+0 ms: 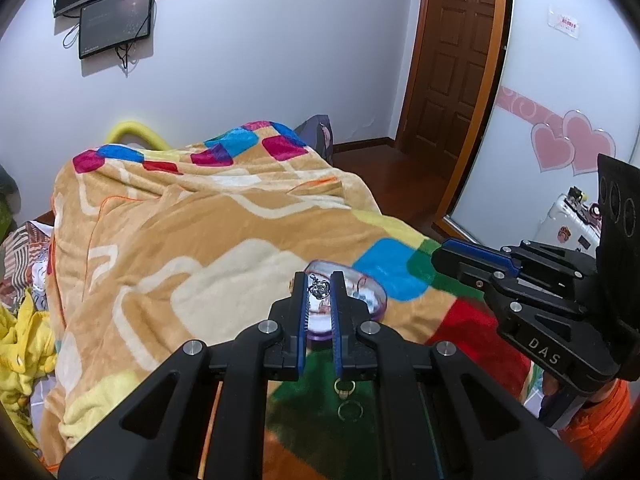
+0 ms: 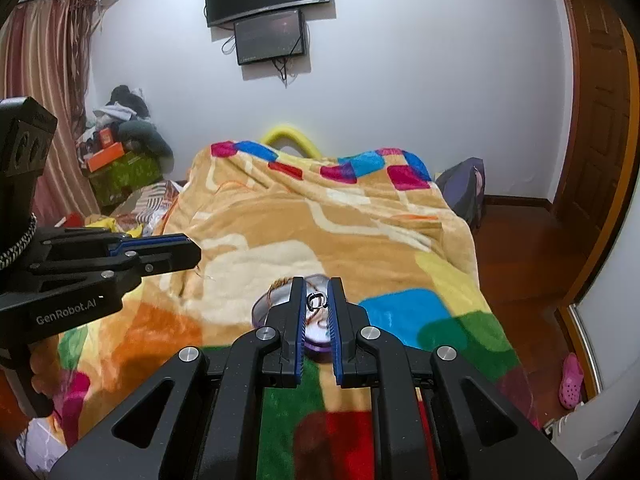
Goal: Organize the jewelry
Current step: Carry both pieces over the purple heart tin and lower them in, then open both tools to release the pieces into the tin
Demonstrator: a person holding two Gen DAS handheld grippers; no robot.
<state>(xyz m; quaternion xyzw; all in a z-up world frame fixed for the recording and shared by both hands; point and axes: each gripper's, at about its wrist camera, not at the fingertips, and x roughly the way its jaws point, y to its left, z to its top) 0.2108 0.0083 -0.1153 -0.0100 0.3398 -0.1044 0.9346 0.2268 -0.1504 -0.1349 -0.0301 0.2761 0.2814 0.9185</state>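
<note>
A clear round jewelry box with a purple rim lies on the patterned blanket; it also shows in the right wrist view. My left gripper is shut on a silver ornate jewelry piece, held above the box. My right gripper is shut on a silver ring, also above the box. Two gold rings lie on the green patch of blanket under my left gripper. Each gripper shows from the side in the other view, the right gripper and the left gripper.
The bed fills the middle; wooden floor and a door are to the right. A pile of boxes and clothes stands at far left. Two screens hang on the wall. A pink shoe lies on the floor.
</note>
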